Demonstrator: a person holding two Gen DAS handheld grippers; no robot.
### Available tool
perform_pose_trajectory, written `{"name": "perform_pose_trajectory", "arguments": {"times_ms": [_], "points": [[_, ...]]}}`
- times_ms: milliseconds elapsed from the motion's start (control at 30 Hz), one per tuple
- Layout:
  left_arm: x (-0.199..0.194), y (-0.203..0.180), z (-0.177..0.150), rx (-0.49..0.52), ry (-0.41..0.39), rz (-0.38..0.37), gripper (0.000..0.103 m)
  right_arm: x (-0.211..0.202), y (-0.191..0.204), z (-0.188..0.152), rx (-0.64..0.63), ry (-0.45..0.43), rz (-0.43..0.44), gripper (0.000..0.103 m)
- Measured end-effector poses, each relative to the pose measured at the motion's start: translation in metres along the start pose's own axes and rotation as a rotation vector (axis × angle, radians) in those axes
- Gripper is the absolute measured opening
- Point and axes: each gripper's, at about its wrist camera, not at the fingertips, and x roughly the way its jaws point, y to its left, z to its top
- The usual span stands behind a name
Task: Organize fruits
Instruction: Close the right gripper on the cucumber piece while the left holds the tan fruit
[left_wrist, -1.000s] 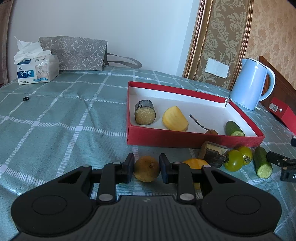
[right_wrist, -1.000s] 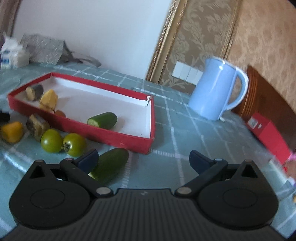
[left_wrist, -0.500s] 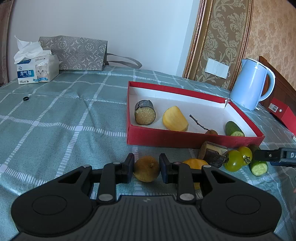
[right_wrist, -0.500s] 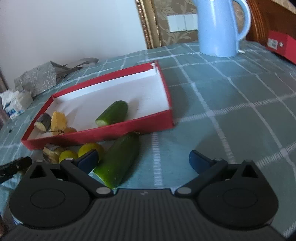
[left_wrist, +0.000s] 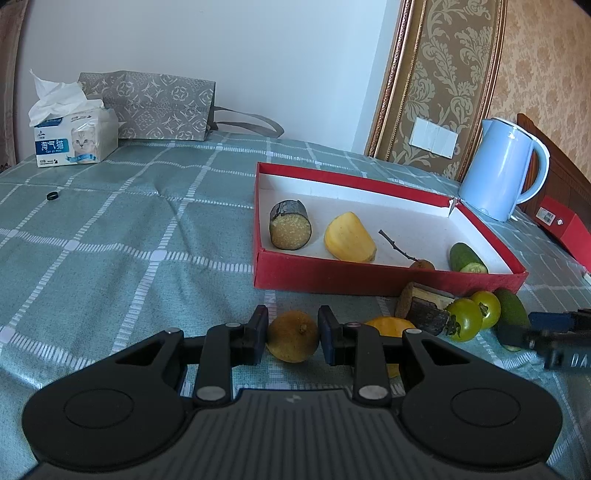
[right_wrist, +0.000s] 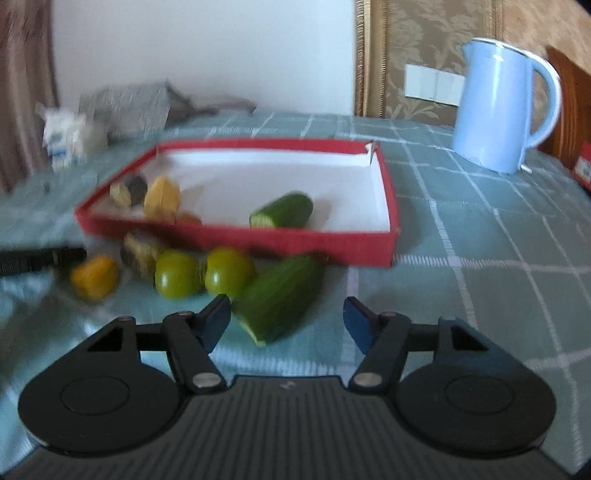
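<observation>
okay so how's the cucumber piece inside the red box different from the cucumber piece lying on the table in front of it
The cucumber piece in the box lies inside the red box; the cucumber piece on the table lies outside, against its front wall. The boxed piece looks shorter; the table piece looks longer. Nothing is near the boxed one, while the right gripper is closing with the table piece's cut end between its fingers. Both are dark green with one cut end.

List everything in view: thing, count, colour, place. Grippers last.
red box: 1, red with white inside, on the tablecloth
cucumber pieces: 2, green, one in the box, one in front of it
dark-skinned chunks: 2, one in the box, one outside
yellow pieces: 2, one in the box, one outside
green tomatoes: 2, before the box
kettle: 1, pale blue, behind the box
tissue pack: 1, far corner
left gripper: shut on the brown round fruit
right gripper: closing around the outer cucumber, pads apart from it
</observation>
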Motion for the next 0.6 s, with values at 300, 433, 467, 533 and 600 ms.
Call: {"name": "perform_pose_trajectory", "arguments": {"times_ms": [300,433,467,533,600], "points": [[-0.002,0.0,-0.001,0.005,0.001,-0.006,0.029,-0.012,0.01,-0.001,-0.13,-0.061,-0.135,0.066],[-0.002,0.0,-0.001,0.004,0.001,-0.007,0.029,-0.017,0.006,0.001,-0.126,-0.077,-0.197,0.08],[-0.002,0.0,-0.001,0.006,0.001,-0.01,0.029,-0.016,0.003,0.001,-0.105,-0.071,-0.177,0.08],[-0.002,-0.001,-0.002,0.005,0.002,-0.012,0.029,-0.006,-0.005,0.001,-0.038,-0.033,-0.141,0.08],[-0.002,-0.001,-0.001,0.004,0.002,-0.012,0.029,0.004,-0.015,-0.001,0.053,-0.005,-0.116,0.078]]}}
